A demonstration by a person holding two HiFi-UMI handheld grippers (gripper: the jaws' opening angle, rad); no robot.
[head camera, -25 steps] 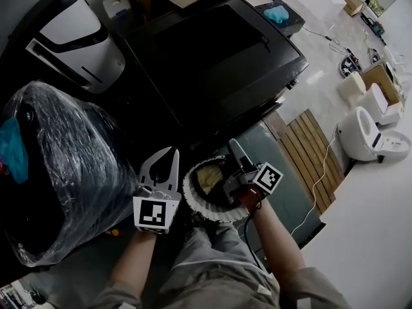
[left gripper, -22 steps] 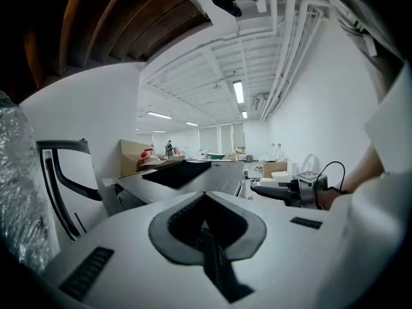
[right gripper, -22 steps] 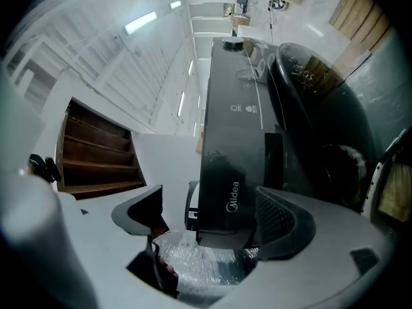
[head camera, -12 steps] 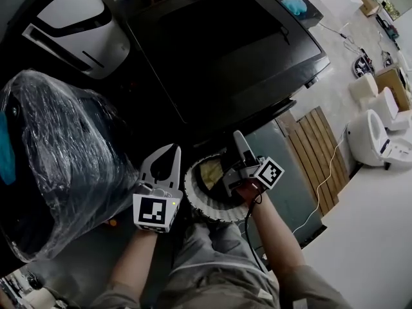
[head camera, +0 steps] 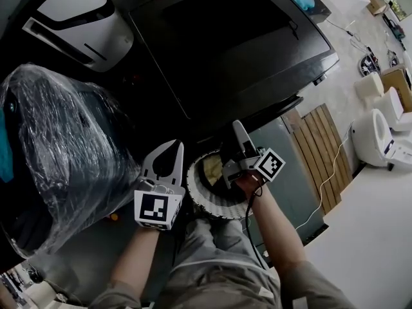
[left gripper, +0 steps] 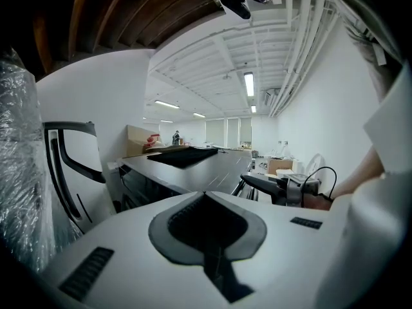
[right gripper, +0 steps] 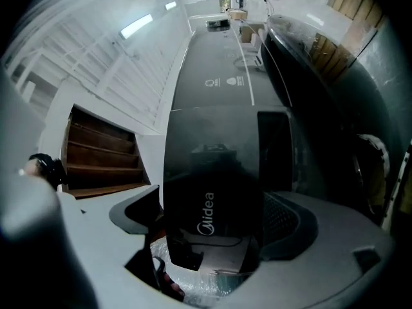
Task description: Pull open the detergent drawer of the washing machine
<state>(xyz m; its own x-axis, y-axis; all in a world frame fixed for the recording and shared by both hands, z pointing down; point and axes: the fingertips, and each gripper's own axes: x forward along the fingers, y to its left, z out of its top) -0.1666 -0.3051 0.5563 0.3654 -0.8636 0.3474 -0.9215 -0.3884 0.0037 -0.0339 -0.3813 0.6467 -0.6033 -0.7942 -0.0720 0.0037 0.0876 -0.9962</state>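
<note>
The black washing machine [head camera: 232,44] fills the upper middle of the head view. My right gripper [head camera: 235,148] points at its front, just under the top's edge. In the right gripper view the dark drawer front with a pale logo [right gripper: 212,198] stands between the wide jaws of the right gripper [right gripper: 214,214], and a small gap shows at each pad. My left gripper [head camera: 169,150] is beside it on the left, shut and empty, its pads [left gripper: 206,205] meeting along one seam. A white ribbed ring [head camera: 199,201] of the round door lies below both grippers.
A bulky item wrapped in clear plastic [head camera: 58,153] crowds the left side. A white and black appliance [head camera: 77,11] stands at the back left. To the right are a wooden slat pallet [head camera: 322,153], white toilets [head camera: 376,134] and a cable [head camera: 322,185] on the floor.
The head view has shifted, so the machine's top sits lower and nearer. Both grippers have stayed in front of it, and the right one has edged up closer to the top's front edge.
</note>
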